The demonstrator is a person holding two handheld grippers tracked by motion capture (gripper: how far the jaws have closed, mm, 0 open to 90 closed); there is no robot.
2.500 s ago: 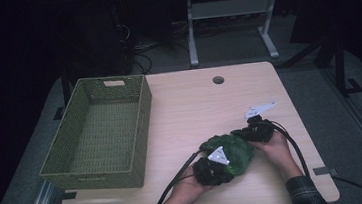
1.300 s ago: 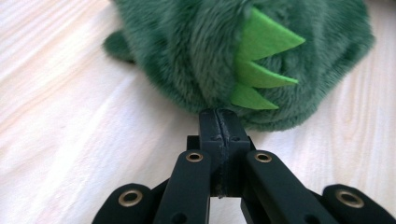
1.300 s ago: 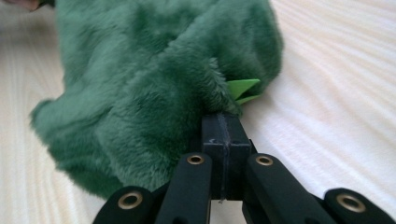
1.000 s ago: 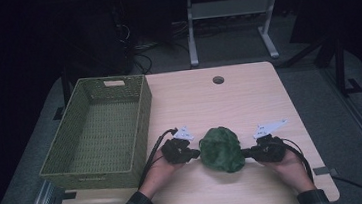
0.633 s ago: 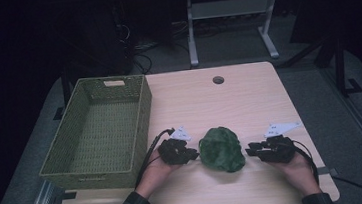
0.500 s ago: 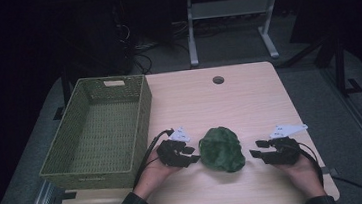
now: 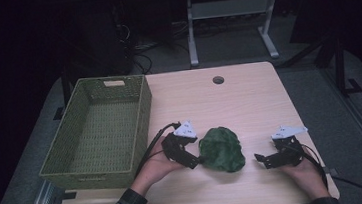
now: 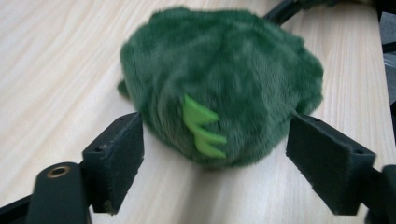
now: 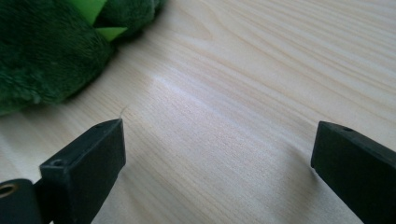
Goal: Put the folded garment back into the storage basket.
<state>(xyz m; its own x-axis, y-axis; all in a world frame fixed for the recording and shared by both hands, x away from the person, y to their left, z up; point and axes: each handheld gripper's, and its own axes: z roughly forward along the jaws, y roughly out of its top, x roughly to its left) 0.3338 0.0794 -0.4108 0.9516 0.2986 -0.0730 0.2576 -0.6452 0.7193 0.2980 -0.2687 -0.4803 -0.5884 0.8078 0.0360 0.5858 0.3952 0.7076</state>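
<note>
Lying on the pale wood-grain table, a rounded fuzzy dark-green plush toy with lime felt spikes. Left gripper jaws just opened, flanking it untouched; right gripper jaws just opened, empty. Woven green basket left.

In the high view we see a dim room: the upper part of the frame sinks into near black, and only the worktop at centre catches even, soft light from above. The basket at left reads murky. That picture is grainy and soft. In the left gripper view we find the plush slightly blurred, with a soft shadow under it. In the right gripper view the wood grain is bright, a pale sheen at centre, and the near jaws are out of focus.
</note>
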